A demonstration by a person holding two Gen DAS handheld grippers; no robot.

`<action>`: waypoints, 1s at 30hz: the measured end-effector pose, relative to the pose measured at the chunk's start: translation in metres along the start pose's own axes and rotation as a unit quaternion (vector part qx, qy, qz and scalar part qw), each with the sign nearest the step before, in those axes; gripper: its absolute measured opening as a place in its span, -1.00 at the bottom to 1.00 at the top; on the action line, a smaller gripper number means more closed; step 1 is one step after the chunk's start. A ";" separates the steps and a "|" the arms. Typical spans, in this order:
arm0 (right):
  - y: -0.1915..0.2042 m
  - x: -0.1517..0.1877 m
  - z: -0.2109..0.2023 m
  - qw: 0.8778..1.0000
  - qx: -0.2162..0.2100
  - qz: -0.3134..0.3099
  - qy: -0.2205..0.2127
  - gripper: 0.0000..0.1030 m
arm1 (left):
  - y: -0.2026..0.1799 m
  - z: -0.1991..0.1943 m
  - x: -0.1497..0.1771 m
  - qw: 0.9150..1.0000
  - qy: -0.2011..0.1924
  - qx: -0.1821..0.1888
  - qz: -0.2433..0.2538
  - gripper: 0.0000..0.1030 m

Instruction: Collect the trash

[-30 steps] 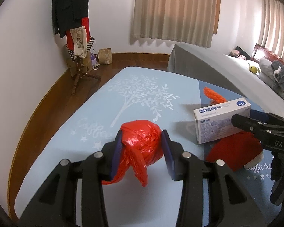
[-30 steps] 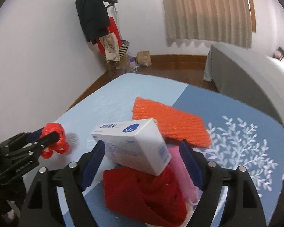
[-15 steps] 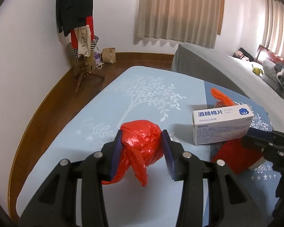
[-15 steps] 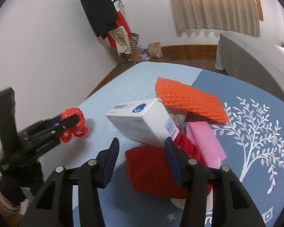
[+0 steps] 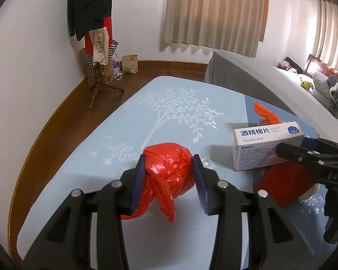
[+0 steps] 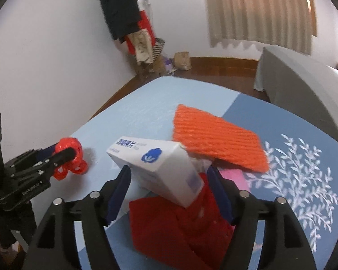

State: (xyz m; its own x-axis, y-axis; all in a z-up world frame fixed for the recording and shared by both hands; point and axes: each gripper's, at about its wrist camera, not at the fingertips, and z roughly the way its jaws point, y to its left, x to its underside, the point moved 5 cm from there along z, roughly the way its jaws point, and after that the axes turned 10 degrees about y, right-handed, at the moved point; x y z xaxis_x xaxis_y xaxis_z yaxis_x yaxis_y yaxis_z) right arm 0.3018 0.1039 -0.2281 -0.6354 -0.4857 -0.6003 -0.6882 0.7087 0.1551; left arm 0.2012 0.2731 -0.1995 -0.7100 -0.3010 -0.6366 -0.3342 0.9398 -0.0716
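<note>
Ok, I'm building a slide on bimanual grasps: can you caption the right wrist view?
Right gripper closing around a white box atop red cloth; left gripper holds a red bag.

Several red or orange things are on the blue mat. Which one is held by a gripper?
The crumpled red plastic bag, pinched in the left gripper. The orange mesh pad and dark red cloth lie unheld.

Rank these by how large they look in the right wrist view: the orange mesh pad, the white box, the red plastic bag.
1. orange mesh pad
2. white box, close to the pad in apparent size; it sits nearer the camera, so this order is unsure
3. red plastic bag, clearly smallest, held in the left tongs
</note>
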 end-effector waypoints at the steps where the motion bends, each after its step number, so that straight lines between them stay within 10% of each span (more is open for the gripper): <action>1: 0.002 0.000 0.003 1.000 -0.003 -0.004 0.004 0.33 | 0.000 0.000 0.000 1.000 0.000 0.000 -0.001 -0.23; 6: 0.006 0.008 0.005 0.999 -0.041 0.013 0.019 -0.17 | 0.001 0.002 0.000 1.000 0.002 -0.001 0.000 -0.22; 22: 0.026 0.008 0.014 0.999 -0.031 0.027 0.016 0.07 | 0.008 0.006 0.004 1.000 0.007 -0.003 -0.004 -0.20; 30: 0.029 0.012 -0.002 0.999 -0.036 0.026 -0.001 -0.38 | 0.005 -0.001 0.004 1.000 0.001 0.003 -0.001 -0.22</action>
State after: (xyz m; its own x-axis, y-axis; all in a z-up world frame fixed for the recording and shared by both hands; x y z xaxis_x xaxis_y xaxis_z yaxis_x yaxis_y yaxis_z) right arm 0.2738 0.1180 -0.2290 -0.6701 -0.4486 -0.5914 -0.6782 0.6939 0.2422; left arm 0.1962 0.2763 -0.2016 -0.7104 -0.3024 -0.6355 -0.3310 0.9404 -0.0775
